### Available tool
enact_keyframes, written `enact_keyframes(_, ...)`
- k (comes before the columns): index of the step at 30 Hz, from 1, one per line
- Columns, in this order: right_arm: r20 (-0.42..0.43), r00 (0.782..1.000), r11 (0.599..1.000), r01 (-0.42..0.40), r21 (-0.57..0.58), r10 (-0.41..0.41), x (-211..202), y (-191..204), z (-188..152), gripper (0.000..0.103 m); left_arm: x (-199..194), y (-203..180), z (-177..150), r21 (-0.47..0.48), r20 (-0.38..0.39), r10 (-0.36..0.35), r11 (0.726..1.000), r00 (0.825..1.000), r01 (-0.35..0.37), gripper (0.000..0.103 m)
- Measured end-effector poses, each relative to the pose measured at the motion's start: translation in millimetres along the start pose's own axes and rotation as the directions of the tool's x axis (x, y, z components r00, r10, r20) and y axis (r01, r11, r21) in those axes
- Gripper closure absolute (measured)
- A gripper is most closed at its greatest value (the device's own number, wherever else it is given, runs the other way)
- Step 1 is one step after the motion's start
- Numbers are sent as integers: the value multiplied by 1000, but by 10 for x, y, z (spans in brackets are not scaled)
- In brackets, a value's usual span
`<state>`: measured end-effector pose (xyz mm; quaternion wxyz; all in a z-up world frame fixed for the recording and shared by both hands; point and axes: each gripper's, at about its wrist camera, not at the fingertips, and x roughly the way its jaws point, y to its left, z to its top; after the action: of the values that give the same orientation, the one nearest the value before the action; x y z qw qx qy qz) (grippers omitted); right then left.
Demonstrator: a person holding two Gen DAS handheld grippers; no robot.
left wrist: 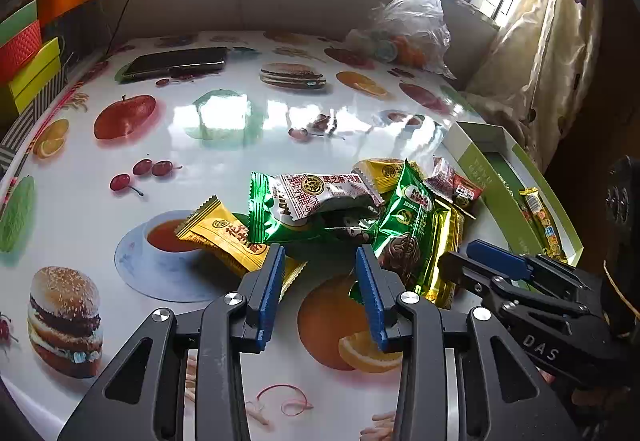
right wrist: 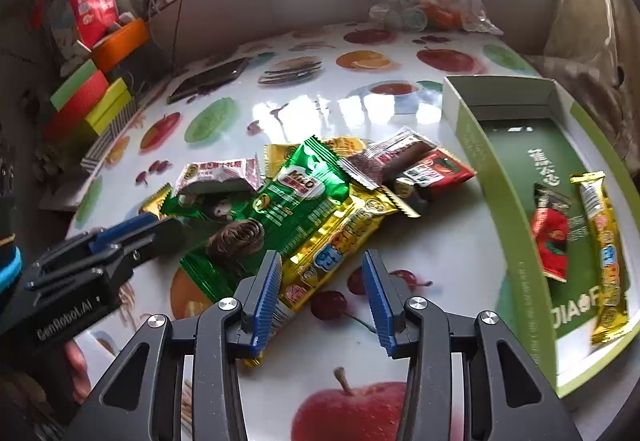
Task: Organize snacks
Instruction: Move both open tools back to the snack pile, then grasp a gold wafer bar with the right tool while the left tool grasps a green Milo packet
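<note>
both tongs gape, holding nothing. the gold packet lies just ahead of the right gripper, its near end by the left pad; likely light, crinkly, slippery, so pinch its flat end. left gripper faces the pile.

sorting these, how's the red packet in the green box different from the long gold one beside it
The red packet is shorter and broader; the long gold packet is a slim bar reaching nearer the green box's near end. The red packet is red with a black top end; the gold one is shiny foil with blue and orange print. Both lie flat, side by side, lengthwise in the box, and neither open gripper touches them.
</note>
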<state>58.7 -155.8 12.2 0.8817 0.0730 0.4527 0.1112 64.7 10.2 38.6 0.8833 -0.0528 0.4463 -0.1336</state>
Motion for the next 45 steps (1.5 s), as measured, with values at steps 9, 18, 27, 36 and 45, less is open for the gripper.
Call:
enact_keyframes(9,-12,1000,1000,13,3,-13,98,42,22,61,25,22,31,2,-4,-2,1000,1000,2,65)
enact_keyframes(18,-43,990,990,136,-23,-136,57,-102,-30,61,60,-7,37,14,-12,-8,1000,1000,9,65)
enact_keyframes(27,-33,989,989,147,4,-147,35,-235,-68,76,123,-198,93,78,-32,-35,996,999,38,65)
enact_keyframes(36,-21,993,993,115,23,-115,-32,-318,-114,81,241,-428,127,150,-74,-57,986,996,67,65)
enact_keyframes(45,-16,997,995,72,66,-71,-115,-391,-195,81,418,-693,151,260,-122,-27,964,992,59,65)
